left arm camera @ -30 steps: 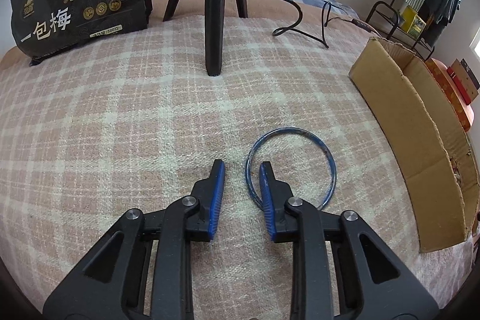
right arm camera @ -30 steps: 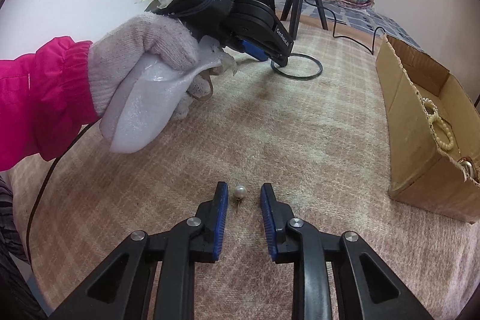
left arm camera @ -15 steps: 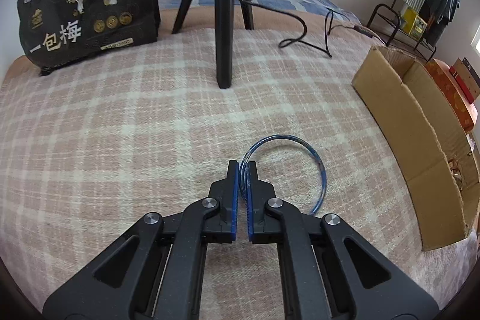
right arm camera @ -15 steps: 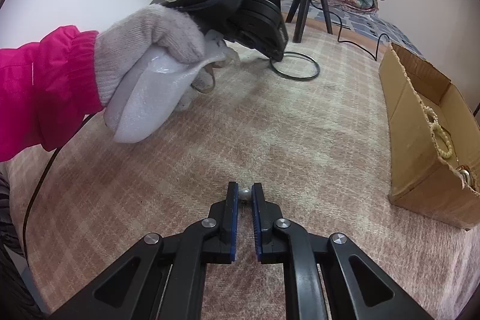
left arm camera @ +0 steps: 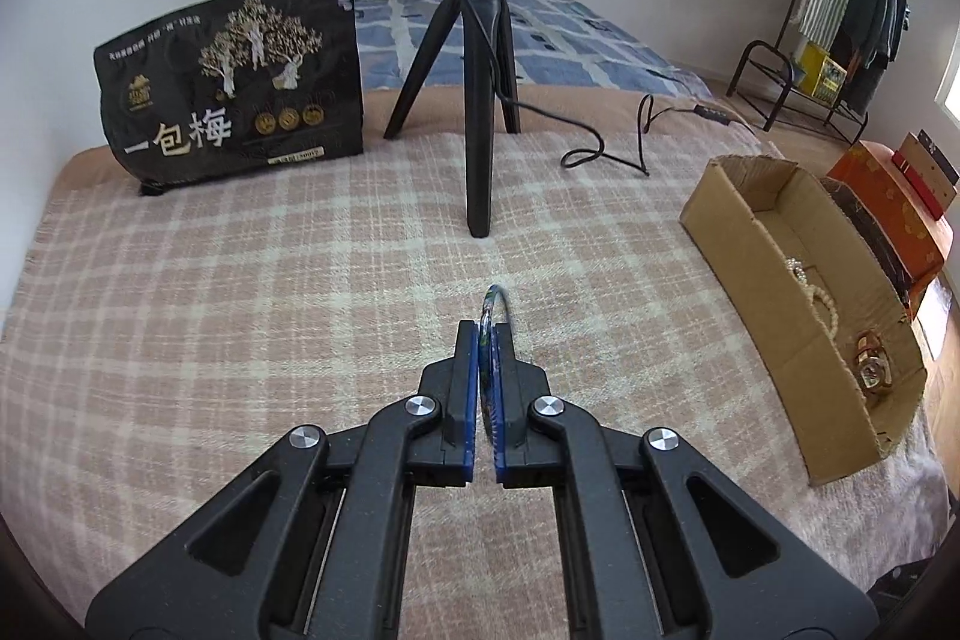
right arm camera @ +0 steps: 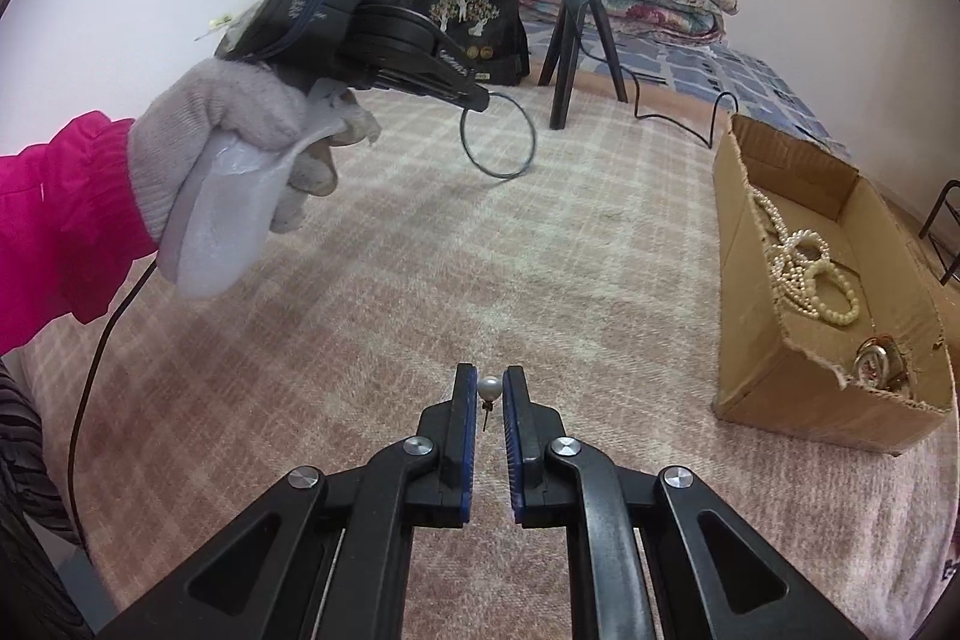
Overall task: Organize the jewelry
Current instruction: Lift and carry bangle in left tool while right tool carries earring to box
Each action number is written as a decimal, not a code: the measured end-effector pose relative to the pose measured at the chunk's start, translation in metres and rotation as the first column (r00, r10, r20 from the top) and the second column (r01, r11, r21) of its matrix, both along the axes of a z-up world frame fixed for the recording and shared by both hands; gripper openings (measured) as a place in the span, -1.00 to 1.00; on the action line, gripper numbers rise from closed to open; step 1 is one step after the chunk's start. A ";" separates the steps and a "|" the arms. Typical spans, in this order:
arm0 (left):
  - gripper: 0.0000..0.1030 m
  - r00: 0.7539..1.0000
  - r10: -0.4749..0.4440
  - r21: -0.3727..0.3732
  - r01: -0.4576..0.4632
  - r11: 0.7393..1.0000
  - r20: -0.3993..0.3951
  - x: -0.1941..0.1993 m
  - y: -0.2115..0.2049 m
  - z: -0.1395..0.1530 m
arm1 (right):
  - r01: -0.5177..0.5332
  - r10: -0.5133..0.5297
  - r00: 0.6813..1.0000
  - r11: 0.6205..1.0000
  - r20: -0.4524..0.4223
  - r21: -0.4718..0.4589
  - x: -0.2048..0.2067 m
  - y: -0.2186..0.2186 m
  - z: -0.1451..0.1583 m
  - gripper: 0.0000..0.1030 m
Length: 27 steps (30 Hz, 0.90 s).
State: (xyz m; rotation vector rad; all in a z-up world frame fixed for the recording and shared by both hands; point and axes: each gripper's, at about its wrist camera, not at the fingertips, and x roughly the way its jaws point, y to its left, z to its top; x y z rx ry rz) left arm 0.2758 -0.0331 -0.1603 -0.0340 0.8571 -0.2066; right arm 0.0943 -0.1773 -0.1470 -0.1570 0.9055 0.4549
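The left gripper [left arm camera: 486, 334] is closed on the rim of the blue bangle [right arm camera: 498, 136] and holds it above the checked blanket [left arm camera: 240, 310], probably so that it can be carried to the cardboard box [left arm camera: 750, 244] at about 3 o'clock. In the left wrist view the bangle stands edge-on between the fingers and points forward toward 12 o'clock; in the right wrist view it hangs as an open ring below the fingertips, its plane nearly upright. The right gripper [right arm camera: 491, 388] is closed on the pearl earring [right arm camera: 489, 389], also clear of the blanket. The pearl sits at the fingertips and the thin post points down toward 6 o'clock, so its long axis is nearly vertical. The box, at 3 o'clock here as well, already contains a pearl necklace [right arm camera: 804, 268] and a watch [right arm camera: 879, 361].
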 end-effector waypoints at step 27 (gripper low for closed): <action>-0.97 0.989 -0.116 -0.082 0.124 0.989 0.094 -0.054 -0.053 0.068 | 0.061 -0.063 0.992 0.998 0.109 0.025 -0.016 -0.052 0.069 -0.88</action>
